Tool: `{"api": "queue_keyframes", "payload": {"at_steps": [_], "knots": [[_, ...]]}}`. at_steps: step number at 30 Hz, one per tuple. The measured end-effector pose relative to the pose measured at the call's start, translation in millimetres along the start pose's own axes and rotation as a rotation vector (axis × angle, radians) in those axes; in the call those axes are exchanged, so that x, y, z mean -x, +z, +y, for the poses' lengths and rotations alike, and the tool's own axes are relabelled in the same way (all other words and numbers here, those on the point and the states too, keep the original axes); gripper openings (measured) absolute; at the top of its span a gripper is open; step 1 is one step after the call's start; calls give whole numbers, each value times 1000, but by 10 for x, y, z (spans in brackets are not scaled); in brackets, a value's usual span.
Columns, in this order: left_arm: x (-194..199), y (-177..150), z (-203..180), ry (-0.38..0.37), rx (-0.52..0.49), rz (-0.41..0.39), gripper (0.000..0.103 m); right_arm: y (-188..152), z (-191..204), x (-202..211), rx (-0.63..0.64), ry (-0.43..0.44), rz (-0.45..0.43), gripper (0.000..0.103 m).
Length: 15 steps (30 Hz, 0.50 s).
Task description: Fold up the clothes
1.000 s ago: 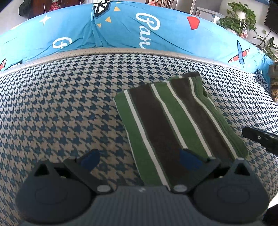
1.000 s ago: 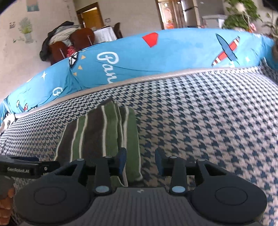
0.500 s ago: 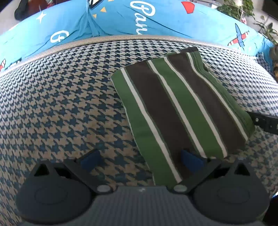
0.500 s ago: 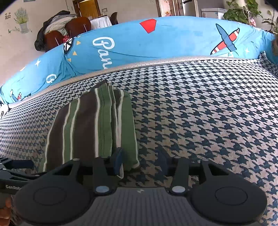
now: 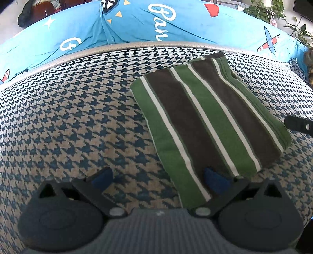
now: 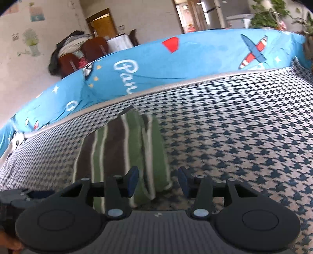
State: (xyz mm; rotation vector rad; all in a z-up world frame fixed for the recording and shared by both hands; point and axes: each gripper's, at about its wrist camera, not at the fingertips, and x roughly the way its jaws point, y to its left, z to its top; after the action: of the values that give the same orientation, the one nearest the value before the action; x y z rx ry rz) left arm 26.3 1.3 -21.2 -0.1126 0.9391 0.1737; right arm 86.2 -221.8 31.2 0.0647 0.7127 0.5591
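A folded garment [image 5: 207, 121] with green, brown and white stripes lies flat on the houndstooth surface [image 5: 68, 117]. It also shows in the right wrist view [image 6: 121, 148], left of centre. My left gripper [image 5: 158, 177] is open, low over the surface, its right finger [image 5: 215, 177] above the garment's near edge. My right gripper [image 6: 158, 180] is open at the garment's near right corner, holding nothing. Its black body shows at the right edge of the left wrist view [image 5: 299, 125].
A blue printed cover [image 5: 156, 25] runs along the far edge of the surface, also seen in the right wrist view [image 6: 176, 58]. Behind it are chairs with clothes [image 6: 78, 52], a doorway and potted plants [image 5: 270, 9].
Both grippers stay open. The right wrist view has tilted up and drawn back a little from the garment. The left gripper has shifted slightly; the garment lies as before.
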Motion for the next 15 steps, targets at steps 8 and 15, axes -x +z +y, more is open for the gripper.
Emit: {"api": "queue_keyframes", "payload": {"at_steps": [8, 15], "knots": [[25, -32, 18, 2, 4, -11, 103, -90, -31, -237, -2, -121, 104, 45], [47, -84, 35, 13, 4, -29, 103, -118, -15, -259, 39, -141, 100, 46]]}}
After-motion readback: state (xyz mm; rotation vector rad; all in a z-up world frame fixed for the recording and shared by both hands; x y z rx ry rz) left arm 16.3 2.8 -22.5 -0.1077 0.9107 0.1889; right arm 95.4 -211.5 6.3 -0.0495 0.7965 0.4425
